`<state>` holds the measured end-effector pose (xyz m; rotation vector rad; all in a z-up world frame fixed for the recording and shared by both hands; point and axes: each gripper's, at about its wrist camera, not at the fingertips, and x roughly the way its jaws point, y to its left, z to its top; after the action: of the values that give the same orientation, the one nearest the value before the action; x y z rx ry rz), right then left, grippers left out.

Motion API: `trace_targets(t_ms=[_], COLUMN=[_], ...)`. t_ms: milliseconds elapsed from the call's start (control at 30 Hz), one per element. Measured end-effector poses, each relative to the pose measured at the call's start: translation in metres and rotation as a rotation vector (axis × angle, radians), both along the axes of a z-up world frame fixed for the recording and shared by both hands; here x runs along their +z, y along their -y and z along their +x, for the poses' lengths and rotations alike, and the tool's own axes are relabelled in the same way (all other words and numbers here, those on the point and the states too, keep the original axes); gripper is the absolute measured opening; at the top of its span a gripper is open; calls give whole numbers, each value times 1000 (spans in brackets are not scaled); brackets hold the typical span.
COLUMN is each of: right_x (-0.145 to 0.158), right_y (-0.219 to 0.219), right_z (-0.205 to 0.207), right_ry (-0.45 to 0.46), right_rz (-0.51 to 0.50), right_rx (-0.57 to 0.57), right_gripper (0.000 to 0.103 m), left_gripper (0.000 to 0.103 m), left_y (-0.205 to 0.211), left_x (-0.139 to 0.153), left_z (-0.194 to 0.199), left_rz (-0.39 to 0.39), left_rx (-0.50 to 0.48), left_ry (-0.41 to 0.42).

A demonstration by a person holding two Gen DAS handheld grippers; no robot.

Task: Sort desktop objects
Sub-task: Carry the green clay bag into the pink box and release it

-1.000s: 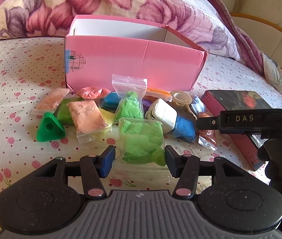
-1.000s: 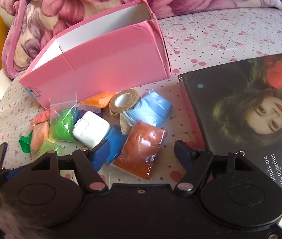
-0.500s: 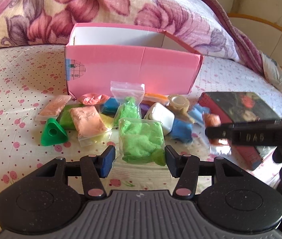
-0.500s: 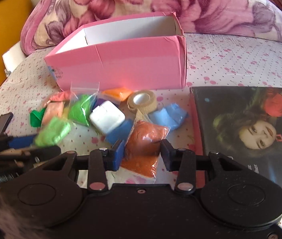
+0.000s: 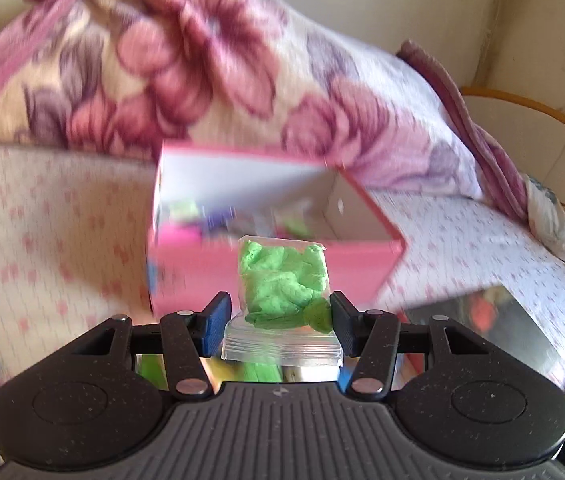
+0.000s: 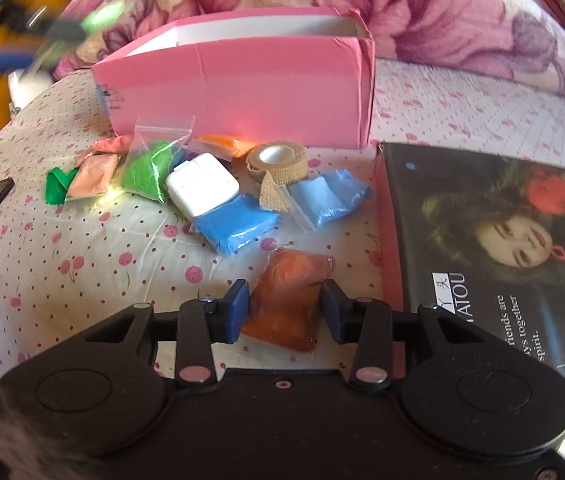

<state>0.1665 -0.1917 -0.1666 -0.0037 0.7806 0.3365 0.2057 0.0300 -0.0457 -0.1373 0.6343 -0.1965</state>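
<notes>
A clear zip bag of lumpy green clay point(image 5: 284, 284), pinched in the left gripper point(image 5: 278, 316) jaws, fills centre frame before the pink box point(image 5: 274, 216) holding blurred colourful bags, while the right gripper point(image 6: 285, 311) jaws pinch an orange clay bag point(image 6: 288, 300).

green clay bag point(image 5: 282, 284), jaws gripping, pink box point(image 5: 362, 258)

Pink box point(image 5: 266, 276) wall ahead

Pink box point(image 6: 242, 80); green clay bag point(image 5: 282, 280); orange clay bag point(image 6: 288, 300); white sheet point(image 6: 82, 260), pink cherry print; blanket point(image 5: 202, 60), purple-pink floral.
</notes>
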Motion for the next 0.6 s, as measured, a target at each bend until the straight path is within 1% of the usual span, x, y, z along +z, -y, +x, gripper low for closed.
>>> trace_targets(t_ms=[100, 267, 400, 467, 600], right_x=[2, -1, 1, 0, -2], right_y=[-2, 2, 8, 8, 10], right_z=[-2, 4, 9, 11, 14], right_ry=[29, 22, 19, 14, 3], right_rz=[17, 62, 120, 140, 178], right_rx=[23, 12, 0, 0, -1], right_gripper=[39, 39, 39, 39, 39], left_gripper=[53, 53, 53, 53, 53], left_y=[0, 0, 7, 10, 17], left_x=[12, 15, 5, -4, -20], left_z=[30, 85, 127, 145, 169], left_rz=[27, 67, 130, 158, 224], left_rx=[14, 34, 37, 29, 24], left_ry=[7, -47, -123, -175, -243])
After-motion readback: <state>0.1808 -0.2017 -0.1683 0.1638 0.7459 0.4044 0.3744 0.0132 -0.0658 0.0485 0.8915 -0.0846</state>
